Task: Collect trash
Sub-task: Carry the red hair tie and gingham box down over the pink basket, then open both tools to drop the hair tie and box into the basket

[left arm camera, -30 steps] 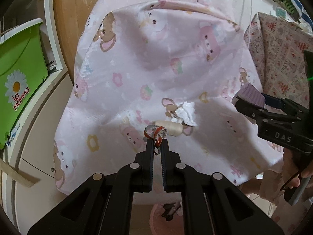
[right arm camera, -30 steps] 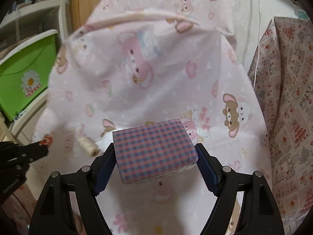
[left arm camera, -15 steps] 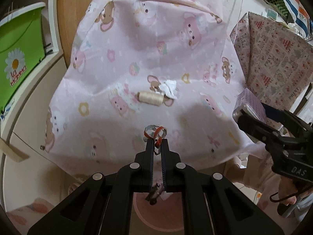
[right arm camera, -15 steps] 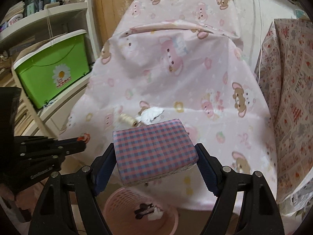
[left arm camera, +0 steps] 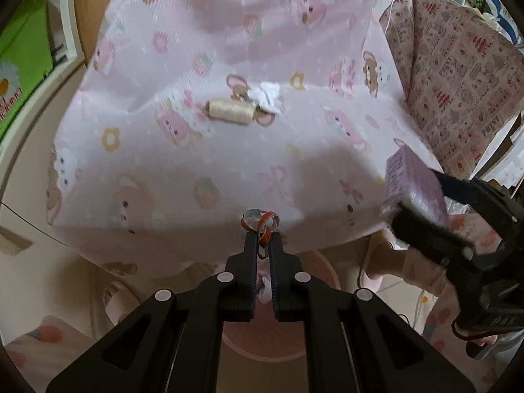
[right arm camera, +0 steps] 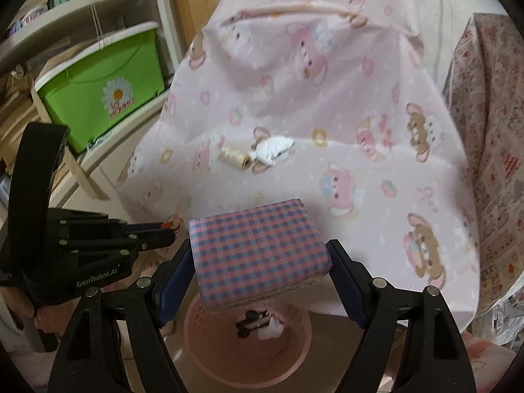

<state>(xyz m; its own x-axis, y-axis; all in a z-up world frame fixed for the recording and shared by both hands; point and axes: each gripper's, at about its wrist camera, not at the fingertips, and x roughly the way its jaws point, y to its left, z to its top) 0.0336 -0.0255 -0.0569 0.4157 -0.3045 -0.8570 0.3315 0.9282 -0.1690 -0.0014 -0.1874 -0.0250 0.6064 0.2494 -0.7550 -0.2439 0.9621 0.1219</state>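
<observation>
My left gripper (left arm camera: pixel 261 239) is shut on a small curled wrapper (left arm camera: pixel 260 222) with red and clear strips, held just off the near edge of the pink cloth-covered table (left arm camera: pixel 163 150). The same gripper (right arm camera: pixel 170 229) shows at the left of the right wrist view, wrapper (right arm camera: pixel 173 222) at its tip. My right gripper (right arm camera: pixel 262 255) is shut on a pink and blue checked box (right arm camera: pixel 258 252), which hangs above a pink basket (right arm camera: pixel 196 347) on the floor. That box (left arm camera: pixel 412 183) shows at the right of the left wrist view. Trash (right arm camera: pixel 258 322) lies in the basket.
A cream thread spool (left arm camera: pixel 231 111) and a crumpled white tissue (left arm camera: pixel 267 95) lie on the cloth. A green bin (right arm camera: pixel 101 91) stands on shelves to the left. A patterned cloth (left arm camera: pixel 458 75) covers something at the right. The basket (left arm camera: pixel 262 337) sits under my left fingers.
Both grippers have drawn back from the table top to its near edge and tilted down. The pink basket on the floor has come into view below them. Both grips are unchanged.
</observation>
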